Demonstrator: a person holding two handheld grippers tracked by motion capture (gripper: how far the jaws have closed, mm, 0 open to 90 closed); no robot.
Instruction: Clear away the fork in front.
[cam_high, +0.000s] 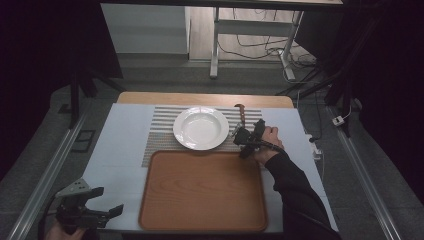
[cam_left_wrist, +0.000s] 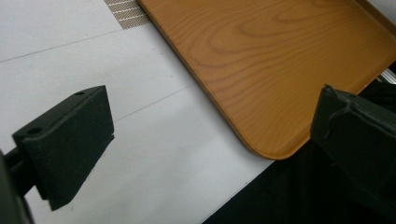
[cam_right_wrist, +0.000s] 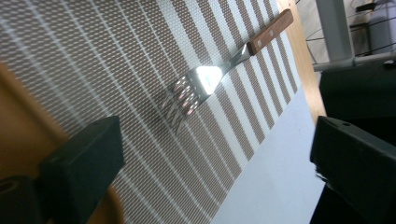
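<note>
Overhead, a white-covered table (cam_high: 120, 145) bears striped placemat (cam_high: 162, 127), wooden tray (cam_high: 202, 187).

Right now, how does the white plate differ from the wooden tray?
The plate is round, white and glossy; the tray is rectangular with rounded corners, brown and wood-grained. The plate sits farther from the person on the striped placemat, while the larger tray lies nearer. Both are empty and lie flat.
</note>
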